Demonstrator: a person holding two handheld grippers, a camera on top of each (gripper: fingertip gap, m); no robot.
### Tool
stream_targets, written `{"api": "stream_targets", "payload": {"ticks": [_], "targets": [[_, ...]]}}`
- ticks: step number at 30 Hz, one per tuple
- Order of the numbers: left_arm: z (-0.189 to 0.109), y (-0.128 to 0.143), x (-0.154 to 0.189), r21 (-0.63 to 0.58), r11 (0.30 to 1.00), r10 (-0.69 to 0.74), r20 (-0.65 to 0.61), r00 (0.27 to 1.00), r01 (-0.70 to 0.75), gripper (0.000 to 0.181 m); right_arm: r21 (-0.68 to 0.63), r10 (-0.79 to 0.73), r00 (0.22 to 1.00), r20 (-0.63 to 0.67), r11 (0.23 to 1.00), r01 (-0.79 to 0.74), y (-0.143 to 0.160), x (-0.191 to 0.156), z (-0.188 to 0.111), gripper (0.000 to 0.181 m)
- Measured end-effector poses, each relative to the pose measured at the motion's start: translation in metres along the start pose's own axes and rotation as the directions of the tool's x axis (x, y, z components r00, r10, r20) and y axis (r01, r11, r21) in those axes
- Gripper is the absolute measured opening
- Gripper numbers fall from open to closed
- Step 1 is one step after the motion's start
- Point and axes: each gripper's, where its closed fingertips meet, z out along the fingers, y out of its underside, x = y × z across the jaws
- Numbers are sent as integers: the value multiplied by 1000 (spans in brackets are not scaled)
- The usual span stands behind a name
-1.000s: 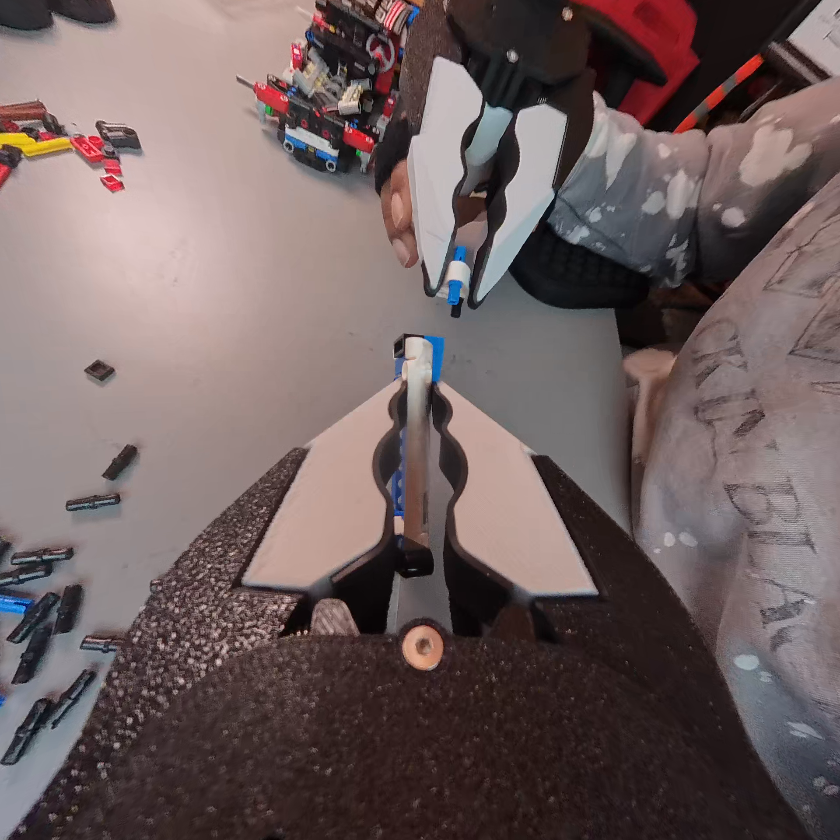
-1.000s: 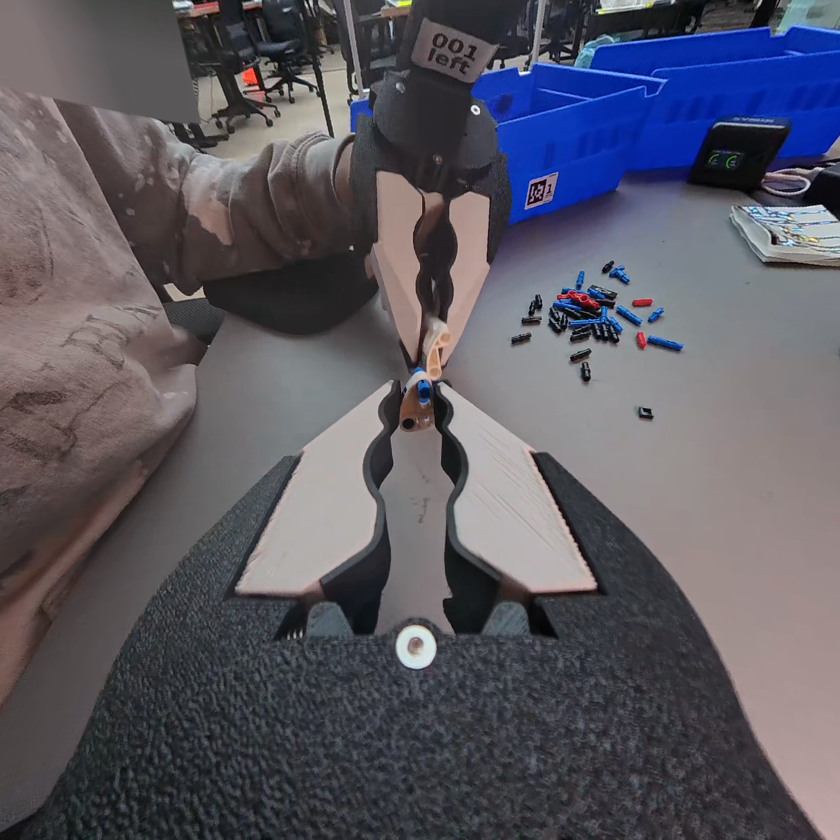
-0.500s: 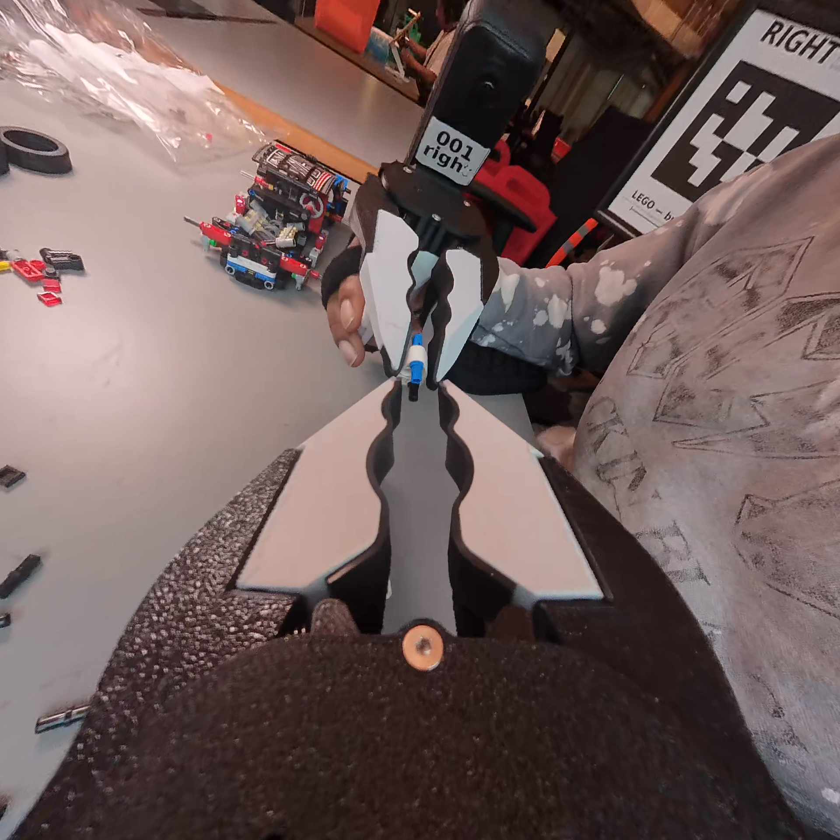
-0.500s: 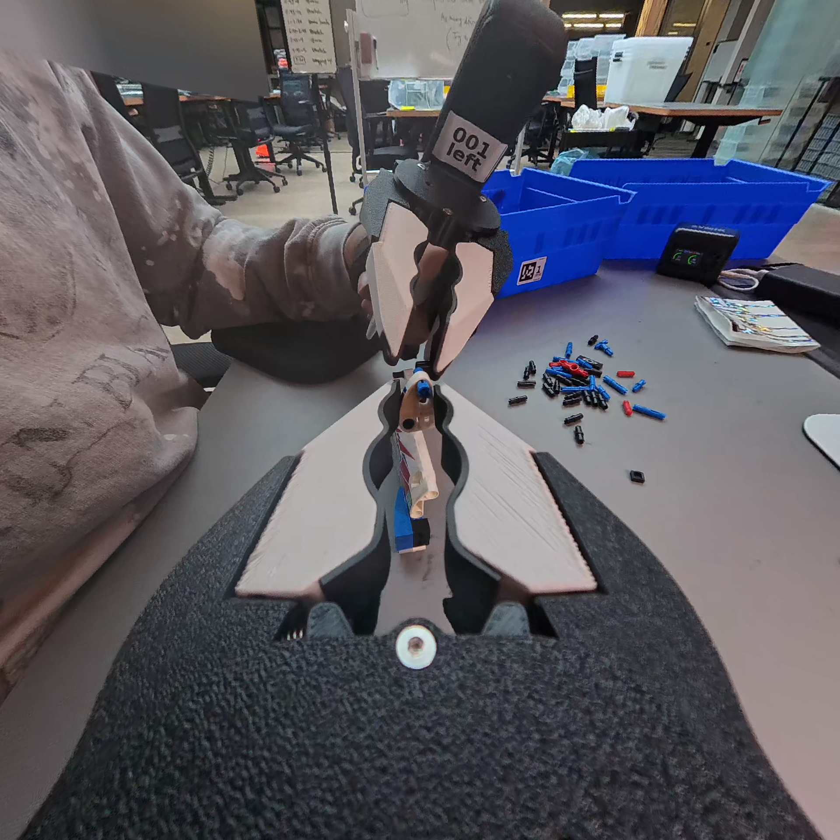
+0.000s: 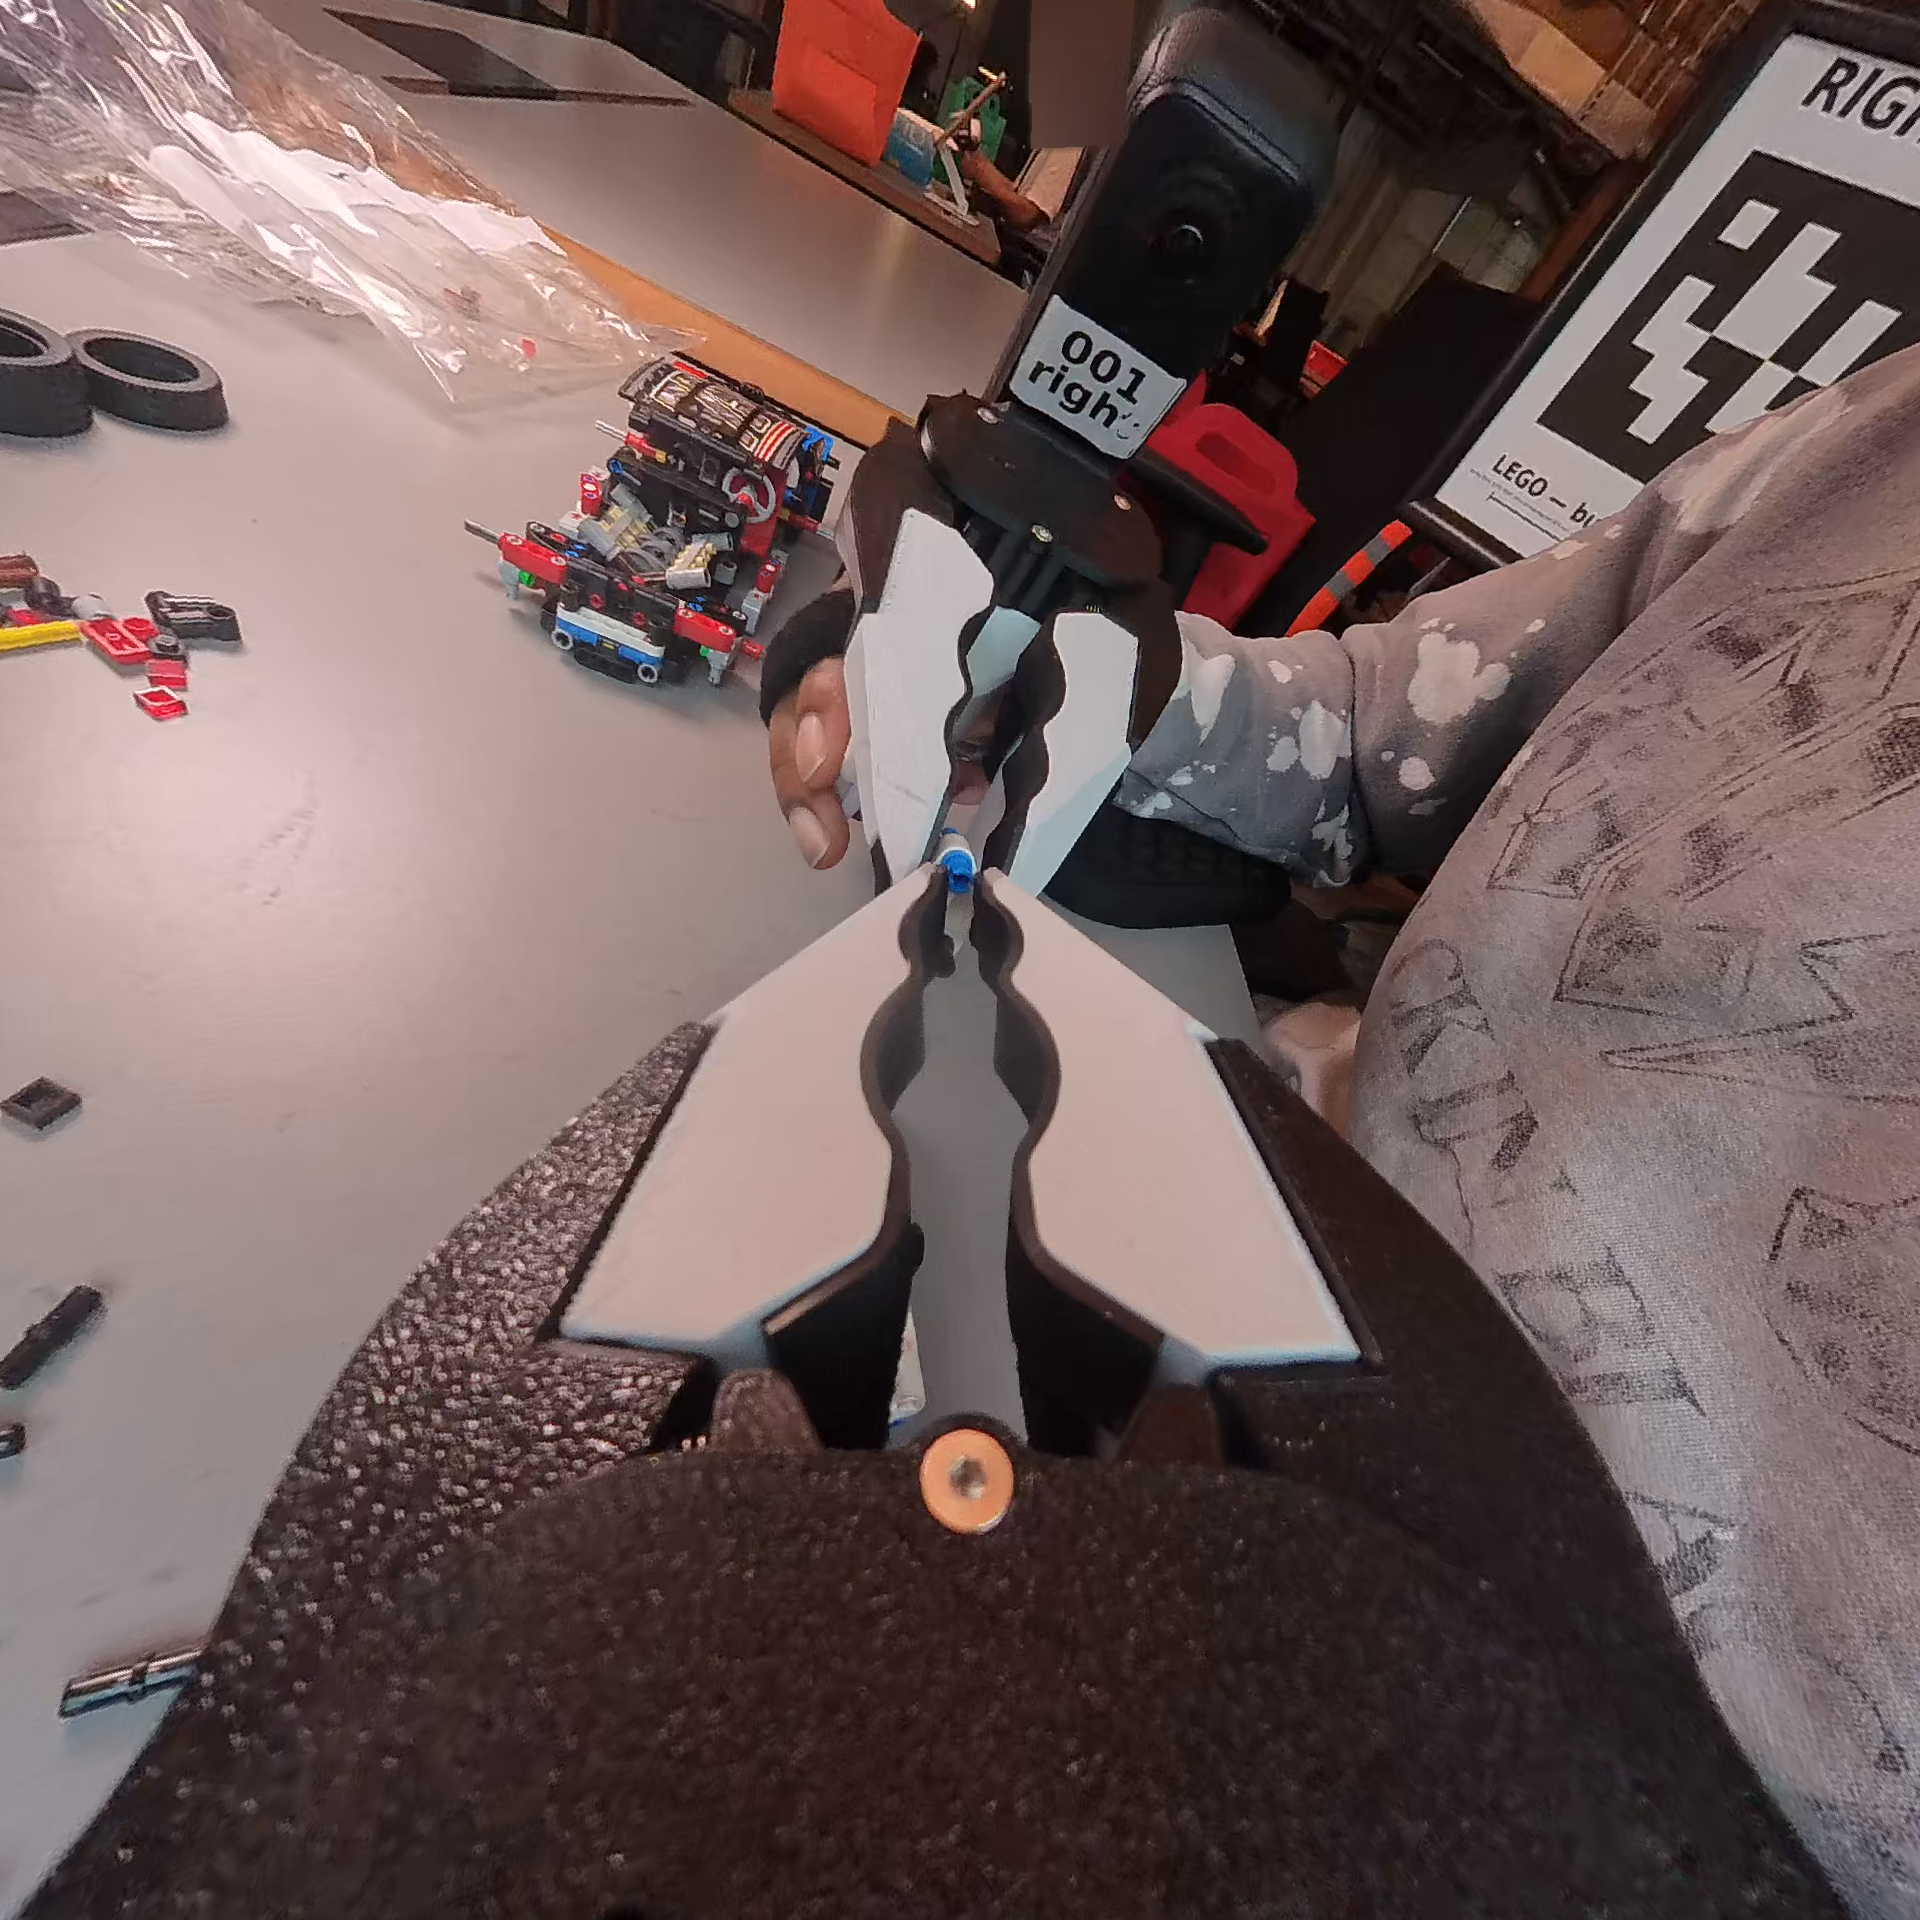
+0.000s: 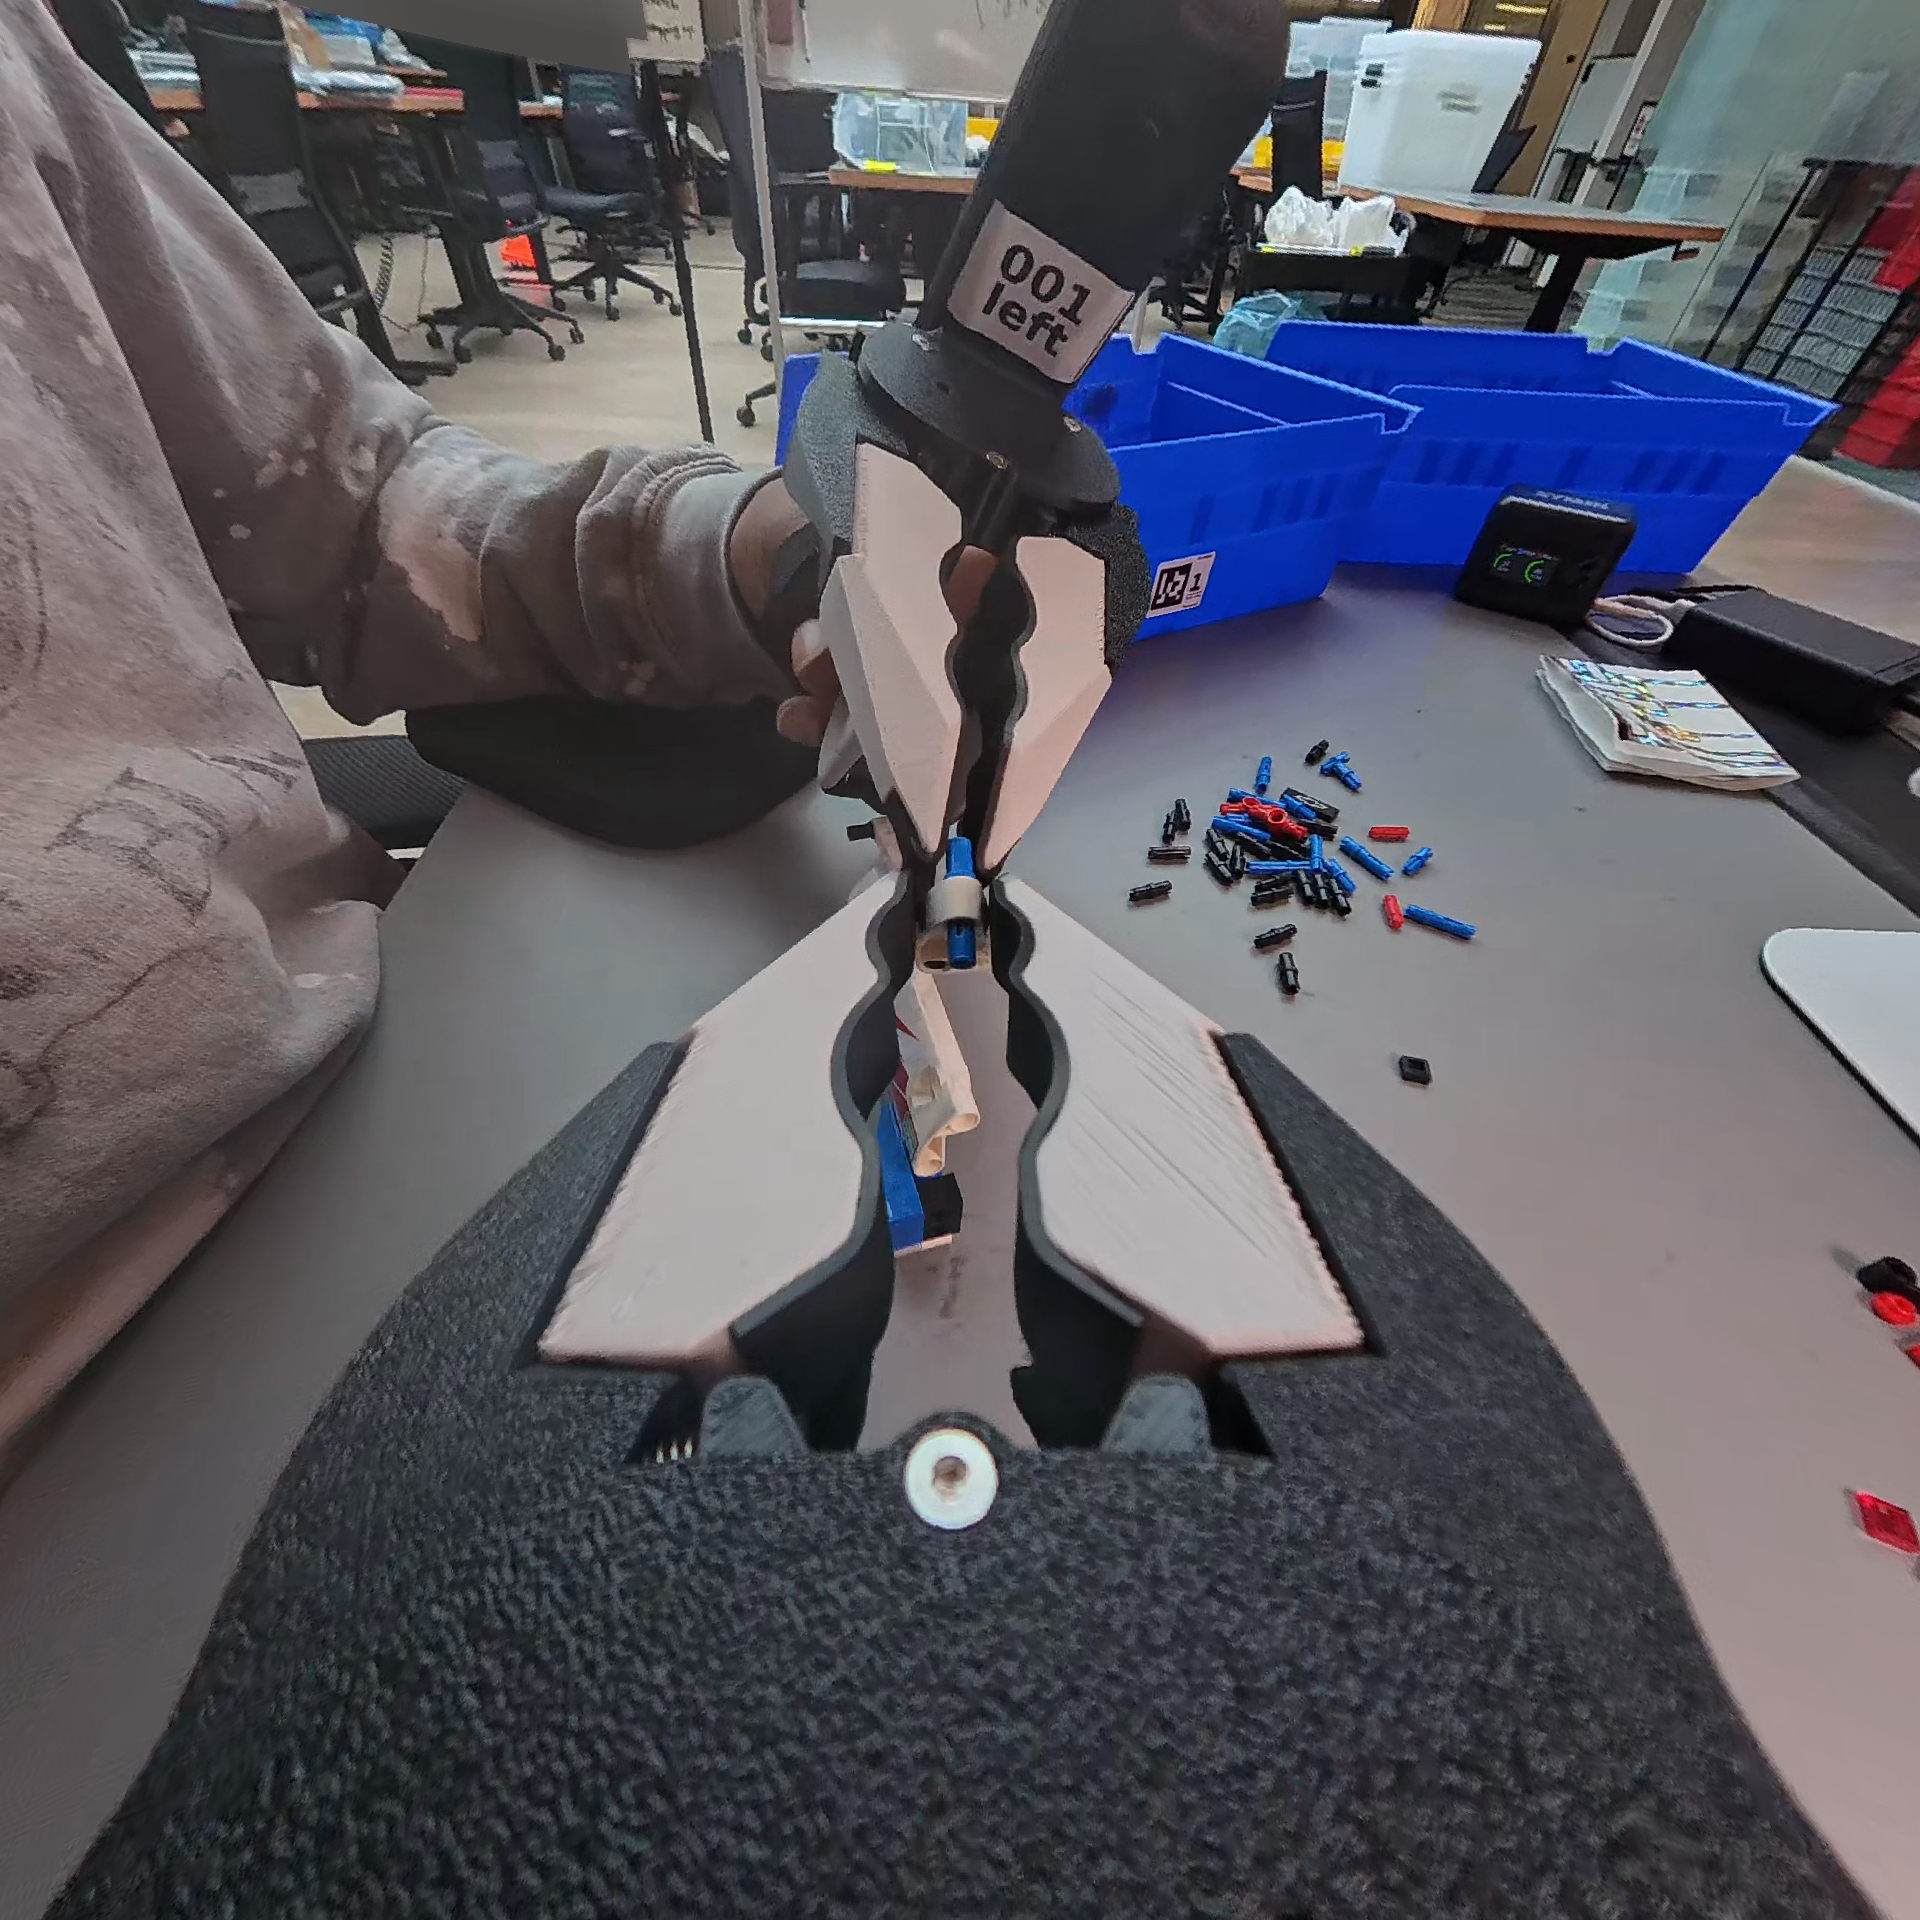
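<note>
My two grippers meet tip to tip above the grey table (image 5: 416,883). My right gripper (image 6: 951,899) is shut on a small white connector (image 6: 954,900) with a blue pin (image 6: 958,860) through it. A white and blue brick assembly (image 6: 930,1112) hangs from that connector, down between the right fingers. My left gripper (image 5: 956,883) has its tips closed narrowly on the pin's far end (image 5: 954,871). A lower bit of the assembly (image 5: 904,1392) shows under the left fingers. Each gripper also shows in the other's view, the right one (image 5: 951,862) held by a hand and the left one (image 6: 951,857).
A partly built brick car (image 5: 675,561), two black tyres (image 5: 145,379), a clear plastic bag (image 5: 312,229) and loose red and yellow pieces (image 5: 114,634) lie on the left. A pile of blue, black and red pins (image 6: 1299,852), blue bins (image 6: 1455,457) and a booklet (image 6: 1662,727) lie on the right.
The left gripper let go of the assembly, which now hangs from the connector in the right gripper. Both grippers tilted up from the table, and the left tips narrowed onto the pin.
</note>
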Motion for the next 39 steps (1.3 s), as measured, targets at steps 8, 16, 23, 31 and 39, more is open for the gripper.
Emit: {"api": "stream_targets", "payload": {"ticks": [8, 16, 23, 31, 39], "targets": [[2, 3, -5, -5, 1000, 19, 31, 999, -19, 4, -62, -7, 1000, -24, 998, 5, 6, 3, 0, 13], [4, 4, -12, -10, 999, 47, 86, 995, -46, 2, -131, -35, 998, -61, 991, 27, 14, 6, 1, 13], [2, 2, -11, -22, 994, 110, 108, 988, -108, 5, -124, -17, 997, -69, 992, 9, 10, 7, 1, 13], [1, 4, -10, -45, 990, 137, 111, 984, -132, 2, -123, -26, 997, -73, 992, 17, 7, 5, 0, 12], [-3, -3, -3, -19, 989, 147, 87, 985, -146, 1, -64, -41, 996, -74, 997, 37, -3, 3, -2, 12]]}}
